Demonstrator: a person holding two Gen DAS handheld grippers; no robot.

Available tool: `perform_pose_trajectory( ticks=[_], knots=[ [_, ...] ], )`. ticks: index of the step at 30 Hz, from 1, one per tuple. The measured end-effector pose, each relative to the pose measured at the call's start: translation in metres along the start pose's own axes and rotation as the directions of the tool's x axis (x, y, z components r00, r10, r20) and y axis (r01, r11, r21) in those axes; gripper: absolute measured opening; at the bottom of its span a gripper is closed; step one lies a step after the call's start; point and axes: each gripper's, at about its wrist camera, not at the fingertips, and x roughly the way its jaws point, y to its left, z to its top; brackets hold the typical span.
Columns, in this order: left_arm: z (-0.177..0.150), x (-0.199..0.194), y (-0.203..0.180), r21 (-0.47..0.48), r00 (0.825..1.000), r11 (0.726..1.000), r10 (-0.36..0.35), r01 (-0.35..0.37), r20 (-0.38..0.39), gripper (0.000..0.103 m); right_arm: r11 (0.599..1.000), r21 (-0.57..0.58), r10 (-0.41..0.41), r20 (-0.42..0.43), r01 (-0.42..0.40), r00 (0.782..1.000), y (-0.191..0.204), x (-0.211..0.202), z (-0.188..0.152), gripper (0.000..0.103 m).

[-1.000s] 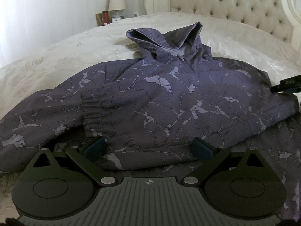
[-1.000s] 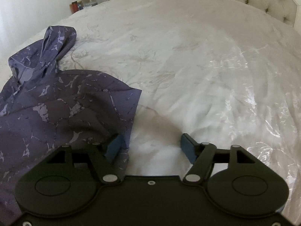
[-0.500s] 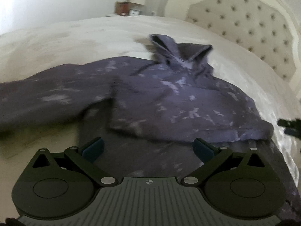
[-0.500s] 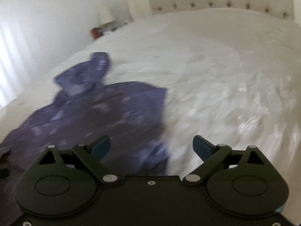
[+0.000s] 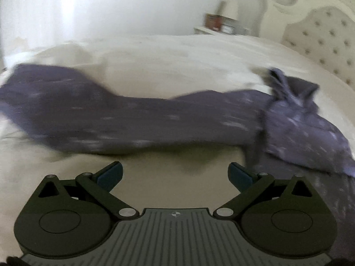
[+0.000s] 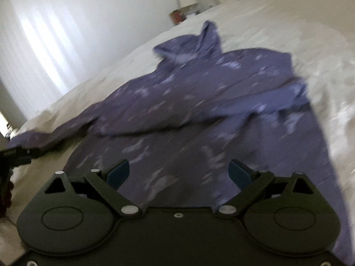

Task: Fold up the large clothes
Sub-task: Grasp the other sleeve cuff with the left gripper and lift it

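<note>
The cream bed [image 5: 177, 71] carries the purple hoodie [image 6: 221, 93], hood toward the headboard, one sleeve stretched sideways toward the left edge. The left gripper [image 5: 175, 175], fingers spread and empty, is nearer that sleeve; the right gripper [image 6: 178, 174], just opened and empty, hovers over the body.

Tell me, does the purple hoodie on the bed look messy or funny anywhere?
A bit. The purple hoodie lies only half folded on the white bed: one sleeve stretches far out sideways, and the other side is bunched into a rumpled ridge. Nothing looks torn or spilled, though the pictures are blurry.
</note>
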Motion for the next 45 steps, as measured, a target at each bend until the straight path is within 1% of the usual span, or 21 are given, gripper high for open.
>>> perform_pose_trajectory(
  ticks=[4,9,11,15,19,20,21,22,23,24,25,27,28,30,32,34,37,39,42,45],
  knots=[
    [0.008,-0.010,0.037,-0.056,0.997,0.996,0.075,-0.073,0.028,0.103,0.998,-0.042,0.041,-0.039,-0.043,0.998,0.025,0.004,-0.012,0.097],
    [0.017,-0.013,0.072,-0.123,0.984,0.980,0.165,-0.156,0.067,0.103,0.992,-0.099,0.066,-0.098,-0.076,0.993,0.051,0.019,-0.023,0.098],
    [0.021,-0.009,0.085,-0.167,0.982,0.972,0.176,-0.163,0.065,0.102,0.990,-0.116,0.062,-0.115,-0.075,0.991,0.058,0.024,-0.029,0.100],
    [0.026,-0.004,0.107,-0.263,0.981,0.954,0.171,-0.142,0.089,0.101,0.985,-0.159,0.041,-0.132,-0.062,0.990,0.067,0.028,-0.036,0.101],
    [0.030,-0.001,0.117,-0.330,0.973,0.932,0.198,-0.150,0.117,0.099,0.985,-0.163,0.032,-0.141,-0.055,0.989,0.069,0.029,-0.037,0.103],
    [0.032,0.000,0.118,-0.337,0.972,0.929,0.204,-0.153,0.120,0.087,0.985,-0.162,0.030,-0.144,-0.053,0.989,0.069,0.030,-0.037,0.103],
    [0.034,0.001,0.118,-0.339,0.970,0.927,0.214,-0.162,0.120,0.078,0.985,-0.164,0.027,-0.146,-0.051,0.989,0.069,0.031,-0.036,0.103],
    [0.037,0.002,0.117,-0.334,0.969,0.926,0.222,-0.174,0.112,0.061,0.985,-0.168,0.022,-0.148,-0.047,0.989,0.071,0.032,-0.036,0.103],
    [0.038,0.003,0.117,-0.328,0.967,0.926,0.230,-0.184,0.107,0.047,0.984,-0.171,0.019,-0.148,-0.045,0.989,0.071,0.032,-0.036,0.103],
    [0.039,0.002,0.116,-0.322,0.964,0.927,0.240,-0.193,0.113,0.037,0.984,-0.174,0.017,-0.149,-0.043,0.989,0.072,0.033,-0.037,0.103],
    [0.040,0.000,0.113,-0.319,0.961,0.927,0.246,-0.196,0.125,0.017,0.984,-0.176,0.014,-0.149,-0.041,0.989,0.073,0.034,-0.037,0.103],
    [0.044,-0.006,0.106,-0.312,0.962,0.935,0.226,-0.170,0.154,0.012,0.983,-0.178,0.012,-0.150,-0.039,0.989,0.074,0.034,-0.037,0.103],
    [0.048,-0.010,0.100,-0.300,0.960,0.940,0.219,-0.160,0.174,0.008,0.983,-0.177,0.014,-0.151,-0.041,0.988,0.074,0.034,-0.037,0.103],
    [0.061,-0.019,0.087,-0.276,0.959,0.953,0.190,-0.128,0.212,0.008,0.984,-0.173,0.020,-0.154,-0.047,0.988,0.073,0.033,-0.036,0.103],
    [0.079,-0.032,0.069,-0.246,0.957,0.966,0.138,-0.075,0.253,0.008,0.986,-0.160,0.030,-0.157,-0.055,0.987,0.071,0.032,-0.035,0.103],
    [0.097,-0.044,0.047,-0.199,0.951,0.980,0.087,-0.028,0.296,0.008,0.987,-0.146,0.040,-0.157,-0.064,0.987,0.068,0.030,-0.034,0.102],
    [0.125,-0.063,0.005,-0.102,0.932,0.994,-0.001,0.041,0.362,0.008,0.989,-0.128,0.051,-0.155,-0.072,0.987,0.064,0.025,-0.034,0.102],
    [0.142,-0.074,-0.029,-0.031,0.916,0.996,-0.066,0.085,0.395,0.008,0.990,-0.116,0.057,-0.147,-0.075,0.987,0.060,0.021,-0.034,0.102],
    [0.158,-0.084,-0.080,0.055,0.891,0.988,-0.157,0.147,0.426,0.008,0.992,-0.102,0.059,-0.132,-0.073,0.990,0.055,0.014,-0.033,0.102],
    [0.166,-0.089,-0.134,0.129,0.868,0.968,-0.252,0.217,0.429,0.008,0.994,-0.088,0.053,-0.109,-0.062,0.993,0.047,0.006,-0.032,0.102]
  ],
)
